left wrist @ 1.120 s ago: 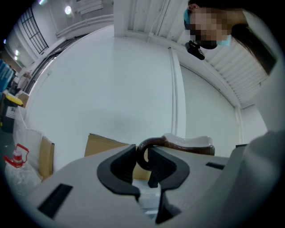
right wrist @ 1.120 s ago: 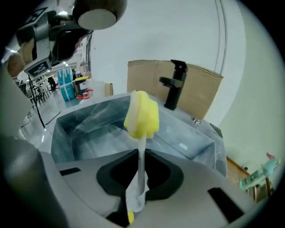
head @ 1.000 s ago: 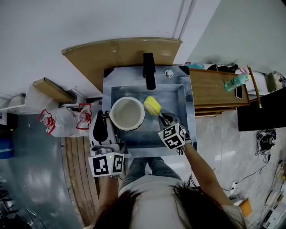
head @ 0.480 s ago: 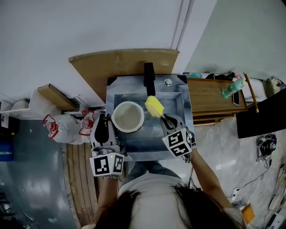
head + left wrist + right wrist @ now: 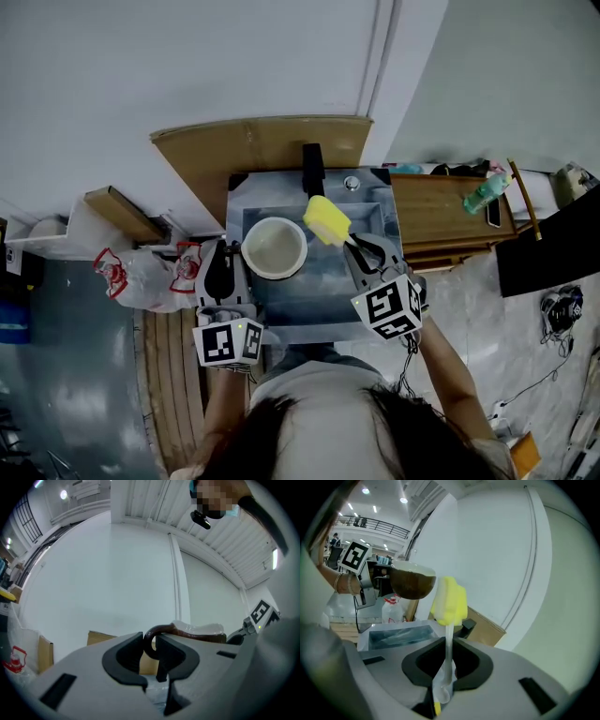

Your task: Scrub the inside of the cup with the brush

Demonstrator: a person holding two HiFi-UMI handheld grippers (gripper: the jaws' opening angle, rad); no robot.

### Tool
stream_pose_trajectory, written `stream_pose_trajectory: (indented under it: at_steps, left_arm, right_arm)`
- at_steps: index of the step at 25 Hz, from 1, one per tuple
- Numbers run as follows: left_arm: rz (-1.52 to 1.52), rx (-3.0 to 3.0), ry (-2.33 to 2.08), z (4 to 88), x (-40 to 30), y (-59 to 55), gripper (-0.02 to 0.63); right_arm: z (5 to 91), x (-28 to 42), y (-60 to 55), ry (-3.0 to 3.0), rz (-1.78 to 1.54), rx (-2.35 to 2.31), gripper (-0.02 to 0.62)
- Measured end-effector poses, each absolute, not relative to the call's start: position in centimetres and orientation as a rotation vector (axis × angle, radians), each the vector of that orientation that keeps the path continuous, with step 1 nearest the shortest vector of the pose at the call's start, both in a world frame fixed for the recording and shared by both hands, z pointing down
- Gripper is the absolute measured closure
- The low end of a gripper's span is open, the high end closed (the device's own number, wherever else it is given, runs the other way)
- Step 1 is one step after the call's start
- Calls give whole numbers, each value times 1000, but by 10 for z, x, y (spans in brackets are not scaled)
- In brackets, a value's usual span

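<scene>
The cup, white inside and brown outside, is held over the steel sink with its mouth facing up. My left gripper is shut on its brown loop handle; the cup's rim shows just beyond the jaws. My right gripper is shut on the clear handle of the brush. The brush's yellow sponge head hangs just right of the cup's rim, outside the cup. In the right gripper view the sponge head stands next to the brown cup.
A black faucet rises at the sink's back edge, close behind the sponge head. A wooden board leans behind the sink. The wooden counter at right carries a green bottle. Plastic bags lie at left.
My right gripper has drawn back and risen a little with the brush; the sponge head stays beside the cup's right rim. The left gripper keeps the cup where it was.
</scene>
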State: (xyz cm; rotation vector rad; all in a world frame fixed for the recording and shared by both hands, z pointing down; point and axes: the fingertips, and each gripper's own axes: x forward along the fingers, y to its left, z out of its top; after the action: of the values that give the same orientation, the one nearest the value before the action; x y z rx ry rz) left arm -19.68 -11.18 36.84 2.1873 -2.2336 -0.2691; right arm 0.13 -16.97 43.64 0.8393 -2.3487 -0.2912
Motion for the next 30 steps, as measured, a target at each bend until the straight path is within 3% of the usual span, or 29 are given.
stream_pose_trajectory:
  at_steps: [17, 30]
  left_arm:
    - [-52, 2256, -2225, 390, -194, -117, 523]
    - [90, 2296, -2219, 398, -185, -118, 523]
  right_arm:
    - [389, -26, -146, -2228, -730, 641, 540]
    - [389, -31, -142, -1734, -1251, 455, 540]
